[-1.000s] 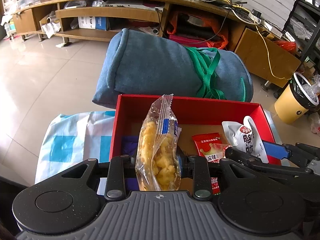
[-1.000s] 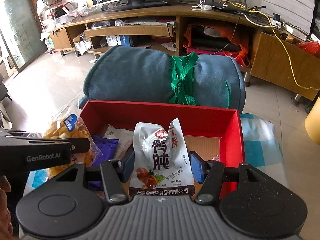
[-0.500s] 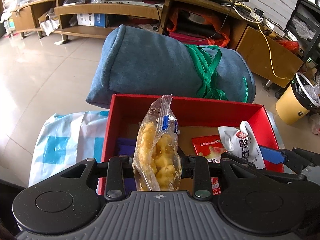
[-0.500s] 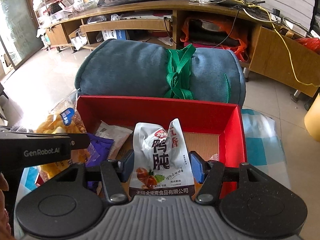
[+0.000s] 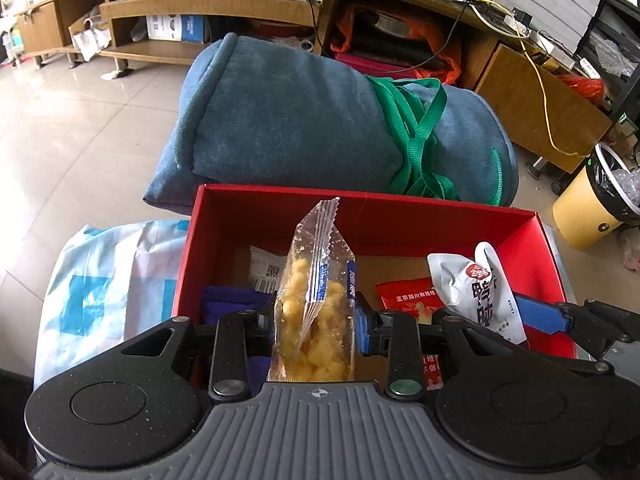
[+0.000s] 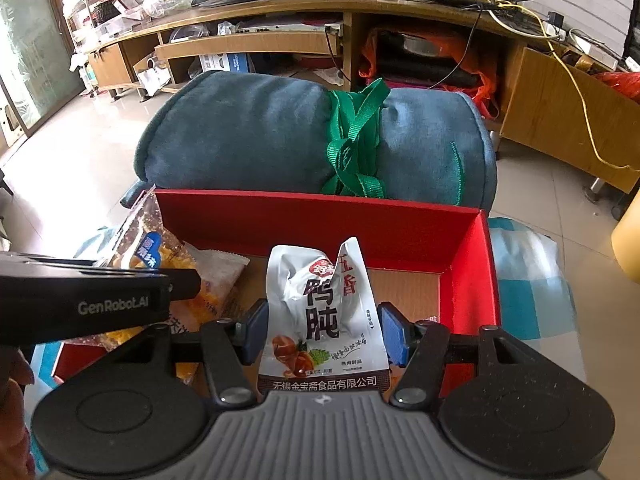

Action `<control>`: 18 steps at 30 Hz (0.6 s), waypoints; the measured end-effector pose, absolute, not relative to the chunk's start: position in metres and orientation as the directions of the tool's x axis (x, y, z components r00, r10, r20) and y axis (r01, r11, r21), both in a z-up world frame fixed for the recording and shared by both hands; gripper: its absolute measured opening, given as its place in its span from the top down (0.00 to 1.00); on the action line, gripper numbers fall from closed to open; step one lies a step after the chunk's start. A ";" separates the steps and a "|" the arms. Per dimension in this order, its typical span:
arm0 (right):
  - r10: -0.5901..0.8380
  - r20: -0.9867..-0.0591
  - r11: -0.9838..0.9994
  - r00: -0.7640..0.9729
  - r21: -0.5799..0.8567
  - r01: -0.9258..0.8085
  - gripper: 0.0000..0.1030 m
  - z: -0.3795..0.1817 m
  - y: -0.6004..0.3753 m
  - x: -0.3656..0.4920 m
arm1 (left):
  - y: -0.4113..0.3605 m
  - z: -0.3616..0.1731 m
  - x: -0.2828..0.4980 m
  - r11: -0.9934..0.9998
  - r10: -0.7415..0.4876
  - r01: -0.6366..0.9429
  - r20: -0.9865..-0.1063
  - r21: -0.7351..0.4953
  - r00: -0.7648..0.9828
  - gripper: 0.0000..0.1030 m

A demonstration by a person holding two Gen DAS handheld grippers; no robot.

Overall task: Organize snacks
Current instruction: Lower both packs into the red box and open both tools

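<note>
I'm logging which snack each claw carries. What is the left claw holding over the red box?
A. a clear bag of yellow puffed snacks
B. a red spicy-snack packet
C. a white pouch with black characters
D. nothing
A: the left claw is shut on the clear bag of yellow puffed snacks above the red box; the white pouch sits in the right claw.

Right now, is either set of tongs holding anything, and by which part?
Both. The left tongs pinch the clear bag of yellow puffs across its middle; the right tongs pinch the white pouch at its lower side edges.
</note>
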State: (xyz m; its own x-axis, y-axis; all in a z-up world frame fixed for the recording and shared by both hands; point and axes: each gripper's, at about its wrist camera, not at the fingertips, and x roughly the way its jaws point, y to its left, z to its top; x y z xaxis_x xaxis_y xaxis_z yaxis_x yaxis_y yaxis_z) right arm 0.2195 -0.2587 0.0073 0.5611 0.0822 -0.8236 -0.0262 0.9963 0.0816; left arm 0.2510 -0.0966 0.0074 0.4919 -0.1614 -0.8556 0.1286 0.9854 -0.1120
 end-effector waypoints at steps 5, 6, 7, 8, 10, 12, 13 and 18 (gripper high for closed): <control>0.079 -0.828 0.997 0.555 0.062 -0.050 0.49 0.003 -0.253 0.223 | -0.096 0.005 0.254 0.987 -0.150 0.122 -0.858 -0.102 0.492 0.52; 0.075 -0.829 0.997 0.555 0.055 -0.053 0.48 0.003 -0.252 0.224 | -0.097 0.004 0.254 0.988 -0.145 0.119 -0.859 -0.099 0.491 0.52; 0.075 -0.829 0.997 0.555 0.053 -0.056 0.48 0.002 -0.251 0.224 | -0.096 0.004 0.255 0.989 -0.140 0.117 -0.859 -0.094 0.492 0.50; 0.076 -0.828 0.997 0.556 0.055 -0.054 0.48 0.002 -0.251 0.225 | -0.095 0.004 0.255 0.989 -0.137 0.114 -0.859 -0.092 0.493 0.49; 0.080 -0.829 0.997 0.553 0.060 -0.055 0.48 0.002 -0.251 0.225 | -0.094 0.005 0.255 0.990 -0.134 0.112 -0.857 -0.090 0.498 0.49; 0.075 -0.830 0.997 0.552 0.054 -0.055 0.48 0.003 -0.251 0.225 | -0.094 0.008 0.254 0.990 -0.130 0.110 -0.852 -0.085 0.507 0.46; 0.074 -0.830 0.997 0.552 0.052 -0.055 0.46 0.003 -0.251 0.224 | -0.094 0.009 0.253 0.991 -0.127 0.108 -0.850 -0.083 0.511 0.43; 0.072 -0.830 0.997 0.554 0.049 -0.057 0.42 0.007 -0.249 0.221 | -0.091 0.016 0.248 0.992 -0.120 0.104 -0.841 -0.076 0.527 0.38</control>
State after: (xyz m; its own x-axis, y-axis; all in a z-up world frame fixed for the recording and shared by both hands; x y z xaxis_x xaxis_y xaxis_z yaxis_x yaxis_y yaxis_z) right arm 0.2212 -0.2486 0.0066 0.5536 0.0723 -0.8297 -0.0568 0.9972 0.0490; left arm 0.2481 -0.0915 0.0157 0.5270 -0.1199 -0.8413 0.1037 0.9917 -0.0763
